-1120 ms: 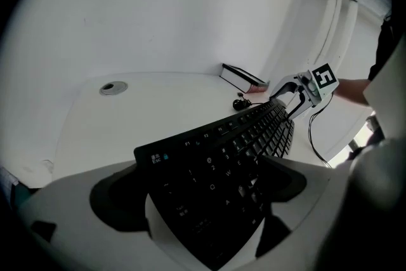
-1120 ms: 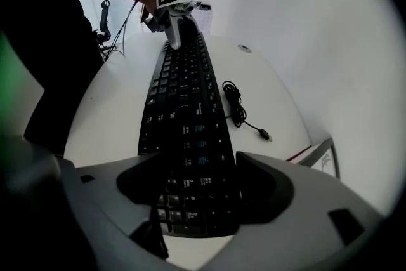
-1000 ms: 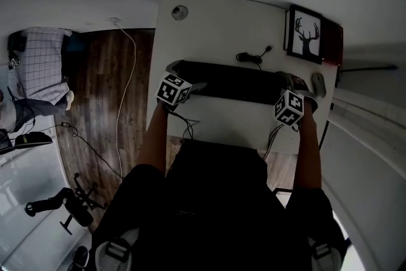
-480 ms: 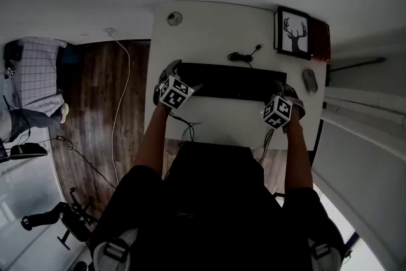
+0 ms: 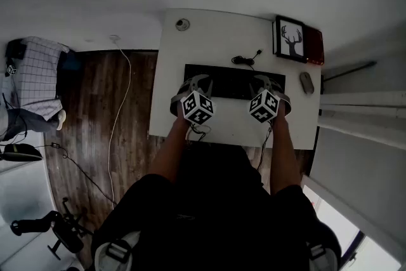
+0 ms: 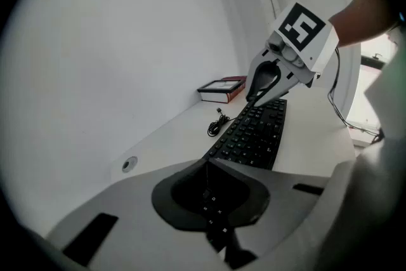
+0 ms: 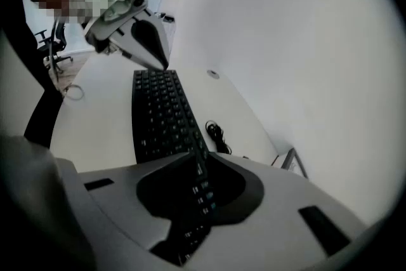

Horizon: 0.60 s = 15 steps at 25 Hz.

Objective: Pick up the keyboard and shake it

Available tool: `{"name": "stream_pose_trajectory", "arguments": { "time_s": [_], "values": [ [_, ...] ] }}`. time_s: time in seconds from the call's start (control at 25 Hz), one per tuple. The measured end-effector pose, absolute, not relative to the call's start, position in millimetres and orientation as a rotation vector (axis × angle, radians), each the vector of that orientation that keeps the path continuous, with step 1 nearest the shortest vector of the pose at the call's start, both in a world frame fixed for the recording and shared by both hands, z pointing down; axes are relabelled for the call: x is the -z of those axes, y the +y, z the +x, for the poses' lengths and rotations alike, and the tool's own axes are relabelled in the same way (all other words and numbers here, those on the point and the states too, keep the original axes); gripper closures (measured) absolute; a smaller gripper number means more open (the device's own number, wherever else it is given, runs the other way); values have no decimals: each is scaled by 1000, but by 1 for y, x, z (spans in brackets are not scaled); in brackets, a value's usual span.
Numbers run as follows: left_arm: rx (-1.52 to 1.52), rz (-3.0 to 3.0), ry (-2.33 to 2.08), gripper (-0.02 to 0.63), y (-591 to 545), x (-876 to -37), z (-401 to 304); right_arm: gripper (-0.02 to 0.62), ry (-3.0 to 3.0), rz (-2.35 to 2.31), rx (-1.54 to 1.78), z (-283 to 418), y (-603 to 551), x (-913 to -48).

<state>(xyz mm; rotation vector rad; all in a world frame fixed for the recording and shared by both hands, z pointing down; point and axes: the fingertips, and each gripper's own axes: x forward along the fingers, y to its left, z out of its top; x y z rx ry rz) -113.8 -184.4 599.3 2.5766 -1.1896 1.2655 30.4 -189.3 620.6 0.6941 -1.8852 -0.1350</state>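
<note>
A black keyboard [image 5: 235,76] lies lengthwise across the white desk [image 5: 174,73]. My left gripper [image 5: 198,82] is shut on its near edge towards the left end. In the left gripper view the keys [image 6: 254,133] run away from my own jaws [image 6: 212,200] to the other gripper's tip [image 6: 261,91]. My right gripper [image 5: 265,83] has just been closing and now grips the near edge towards the right end. The right gripper view shows the keyboard [image 7: 158,117] edge-on between the jaws [image 7: 196,193]. Whether it is off the desk I cannot tell.
Behind the keyboard lies a coiled black cable [image 5: 244,60]. A framed deer picture [image 5: 291,39] on a red book [image 5: 316,47] sits at the back right, a mouse [image 5: 307,82] by the right edge, a round grommet [image 5: 183,25] at the back left. Wooden floor lies left of the desk.
Both grippers have moved inward from the keyboard's two ends to its near edge. Their jaws stood wide before and are now closed on the keyboard.
</note>
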Motion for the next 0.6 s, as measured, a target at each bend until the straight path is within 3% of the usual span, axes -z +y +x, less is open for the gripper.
{"name": "stream_pose_trajectory", "arguments": {
  "time_s": [0.12, 0.36, 0.6],
  "values": [
    [-1180, 2561, -1251, 603, -173, -587, -111, 558, -1939, 817, 126, -1, -191, -594],
    [-980, 2503, -1382, 603, -144, -559, -123, 574, -2063, 1148, 18, -56, -171, -539],
    [-871, 2533, -1427, 603, -103, -547, -119, 574, -2094, 1347, -8, -38, -112, -521]
  ]
}}
